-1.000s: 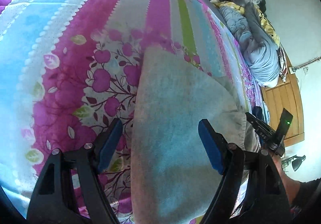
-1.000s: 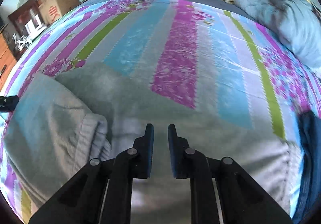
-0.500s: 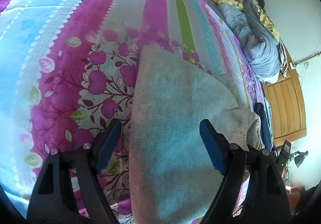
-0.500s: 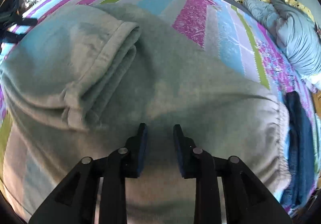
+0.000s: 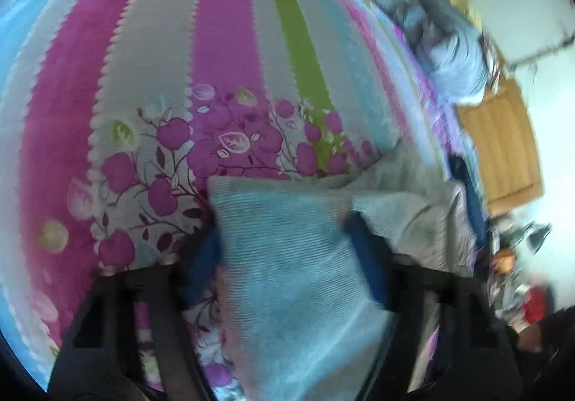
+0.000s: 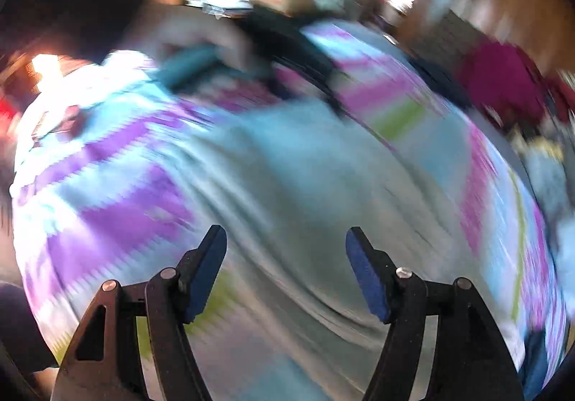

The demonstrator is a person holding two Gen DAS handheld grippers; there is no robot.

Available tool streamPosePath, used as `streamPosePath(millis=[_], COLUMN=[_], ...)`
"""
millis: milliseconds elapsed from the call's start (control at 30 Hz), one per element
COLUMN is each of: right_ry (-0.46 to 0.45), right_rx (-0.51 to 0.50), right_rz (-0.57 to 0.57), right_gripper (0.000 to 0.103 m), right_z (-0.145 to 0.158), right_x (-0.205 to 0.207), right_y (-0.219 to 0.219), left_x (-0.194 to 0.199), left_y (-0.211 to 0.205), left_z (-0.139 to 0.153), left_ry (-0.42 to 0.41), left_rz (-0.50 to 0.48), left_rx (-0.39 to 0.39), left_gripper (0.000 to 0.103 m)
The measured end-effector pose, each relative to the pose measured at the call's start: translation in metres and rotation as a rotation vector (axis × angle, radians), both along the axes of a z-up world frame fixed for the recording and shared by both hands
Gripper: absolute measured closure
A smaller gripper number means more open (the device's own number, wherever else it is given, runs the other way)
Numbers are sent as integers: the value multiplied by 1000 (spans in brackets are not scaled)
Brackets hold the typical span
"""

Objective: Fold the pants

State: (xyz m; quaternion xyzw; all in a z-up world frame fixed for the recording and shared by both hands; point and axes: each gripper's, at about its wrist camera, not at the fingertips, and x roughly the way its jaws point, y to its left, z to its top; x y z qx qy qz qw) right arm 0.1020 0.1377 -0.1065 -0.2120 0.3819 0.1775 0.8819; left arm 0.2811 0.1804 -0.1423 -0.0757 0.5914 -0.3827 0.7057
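Bedspread [image 5: 222,41]: fills the upper and left of the left wrist view; smooth printed cloth in magenta, green, pale blue and grey stripes with an apple-and-leaf band across the middle

Pants [image 5: 294,257]: lower centre of the left wrist view; soft grey-green ribbed knit, a flat folded layer with a straight upper edge, looser rumpled cloth to its right; in the right wrist view [image 6: 305,185] they spread, blurred, across the centre

Left gripper [image 5: 284,243]: lower centre; jaws closing around the folded layer, which lies between the blue pads; whether the pads press yet cannot be told through the blur

Right gripper [image 6: 285,271]: bottom centre of its view; jaws opening, nothing between them, cloth only beneath

Step in hand, judged: securing the folded end for the next fold; best to take both layers near the edge, square to it, and lift without dragging the lower cloth
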Motion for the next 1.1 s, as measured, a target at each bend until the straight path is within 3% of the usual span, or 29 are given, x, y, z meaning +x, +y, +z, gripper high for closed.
streamPosePath(millis=[133, 200, 300, 433, 567, 700, 800, 900, 967, 1000, 1033, 1100], right_ry=[-43, -84, -110, -127, -43, -66, -39, -78, -96, -78, -40, -3], right_rx=[-141, -231, -275, -246, -187, -221, -175, -246, -260, -234, -185, -124], right_rz=[128, 129, 94, 18, -24, 15, -13, -9, -15, -21, -32, -59], right_gripper=[30, 30, 30, 31, 33, 56, 64, 60, 60, 64, 66, 83], right_z=[-31, -43, -56, -58, -61, -64, -59, -63, -64, -63, -60, -53], right_x=[-9, -6, 6, 24, 50, 45, 47, 46, 42, 44, 46, 53], right_y=[82, 106, 125, 127, 112, 128, 125, 133, 136, 134, 131, 118], left_x=[7, 6, 5, 5, 5, 3, 1, -5, -3, 1, 5, 5], left_y=[16, 19, 18, 18, 15, 10, 12, 3, -1, 1, 3, 7], left_z=[-5, -5, -3, -3, -3, -4, -5, -3, -2, -2, -2, 6], left_ry=[28, 28, 22, 22, 16, -12, -61, -116, -112, -90, -76, -78], left_rz=[-5, -16, -20, -25, -40, -48, -39, -84, -101, -84, -72, -71], left_rx=[-49, -61, -72, -96, -108, -123, -145, -137, -117, -113, -108, -126], left_gripper=[54, 54, 54, 54, 52, 50, 43, 32, 33, 48, 71, 83])
